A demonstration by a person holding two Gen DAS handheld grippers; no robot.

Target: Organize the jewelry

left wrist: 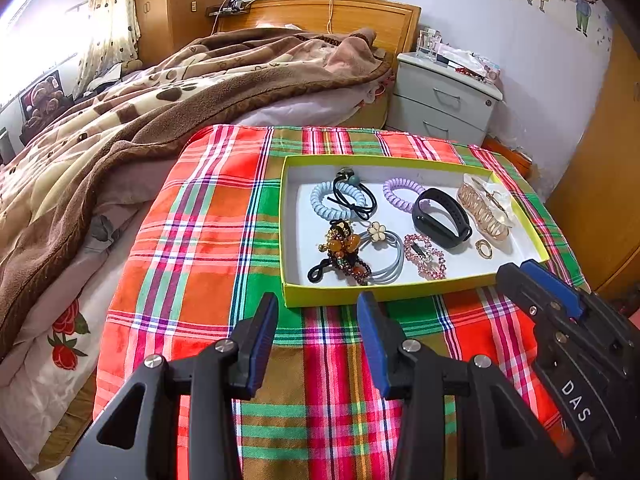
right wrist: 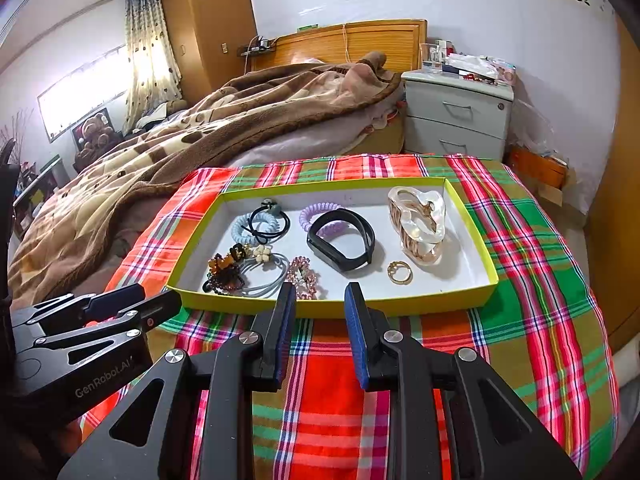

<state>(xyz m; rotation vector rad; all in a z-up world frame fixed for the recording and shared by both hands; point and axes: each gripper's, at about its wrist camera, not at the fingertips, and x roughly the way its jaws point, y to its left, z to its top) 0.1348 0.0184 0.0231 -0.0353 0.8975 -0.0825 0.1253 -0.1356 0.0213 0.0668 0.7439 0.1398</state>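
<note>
A shallow yellow-green tray [left wrist: 400,294] [right wrist: 332,307] with a white floor sits on a plaid cloth. In it lie a blue coil tie [left wrist: 320,202], a black elastic [left wrist: 358,196], a purple coil tie [left wrist: 394,190], a black wristband [left wrist: 440,218] [right wrist: 342,240], a pearly claw clip [left wrist: 486,206] [right wrist: 418,222], a gold ring [left wrist: 484,249] [right wrist: 399,272], a pink rhinestone clip [left wrist: 424,256], a flower tie [left wrist: 378,232] and a beaded amber piece [left wrist: 342,250]. My left gripper [left wrist: 317,312] is open and empty, in front of the tray. My right gripper [right wrist: 320,300] is open and empty at the tray's near wall.
The plaid cloth [left wrist: 200,260] [right wrist: 540,280] covers a low surface beside a bed with a brown blanket [left wrist: 140,100]. A grey nightstand [left wrist: 444,100] stands behind the tray. A wooden wardrobe [left wrist: 608,180] is at the right.
</note>
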